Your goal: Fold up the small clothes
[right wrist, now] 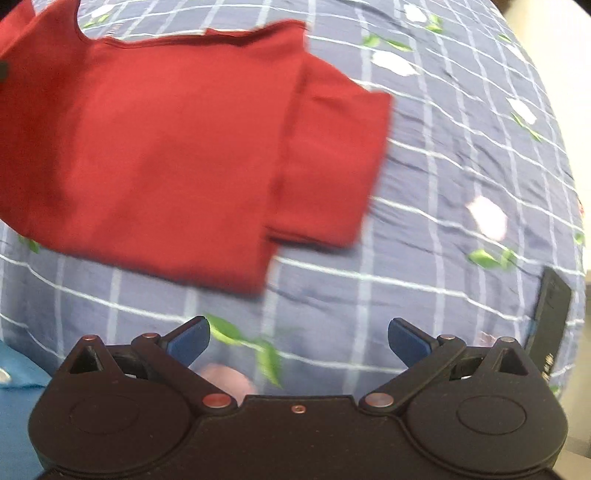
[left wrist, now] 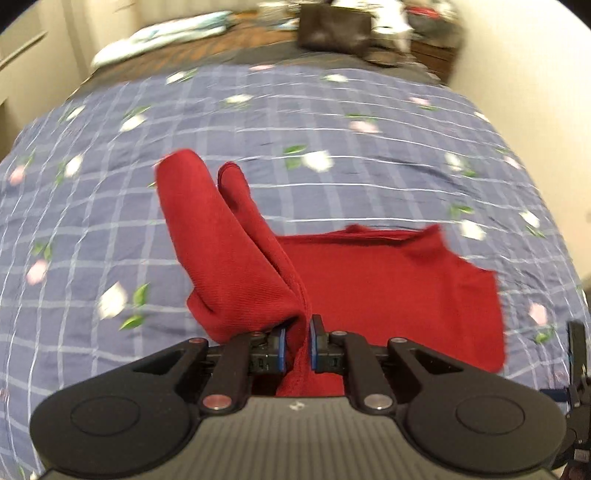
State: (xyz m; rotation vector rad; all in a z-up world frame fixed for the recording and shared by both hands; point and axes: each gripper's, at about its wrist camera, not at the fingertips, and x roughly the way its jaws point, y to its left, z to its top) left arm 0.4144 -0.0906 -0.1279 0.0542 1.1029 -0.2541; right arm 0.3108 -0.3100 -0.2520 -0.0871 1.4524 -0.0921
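A small red garment (left wrist: pixel 388 280) lies on a blue checked floral bedspread (left wrist: pixel 332 118). My left gripper (left wrist: pixel 297 345) is shut on the garment's near edge, and a lifted part of the cloth (left wrist: pixel 221 240) rises up and away to the left, sleeve ends hanging forward. In the right wrist view the red garment (right wrist: pixel 166 147) lies flat with one sleeve (right wrist: pixel 332 162) folded in along its right side. My right gripper (right wrist: pixel 298 341) is open above the bedspread (right wrist: pixel 443 184), just short of the garment's near edge, holding nothing.
A dark phone-like object (right wrist: pixel 550 314) lies on the bed at the right. Blue fabric (right wrist: pixel 14 384) shows at the lower left of the right wrist view. A dark bag (left wrist: pixel 334 27), a pale pillow (left wrist: pixel 162 37) and clutter sit beyond the bed's far edge.
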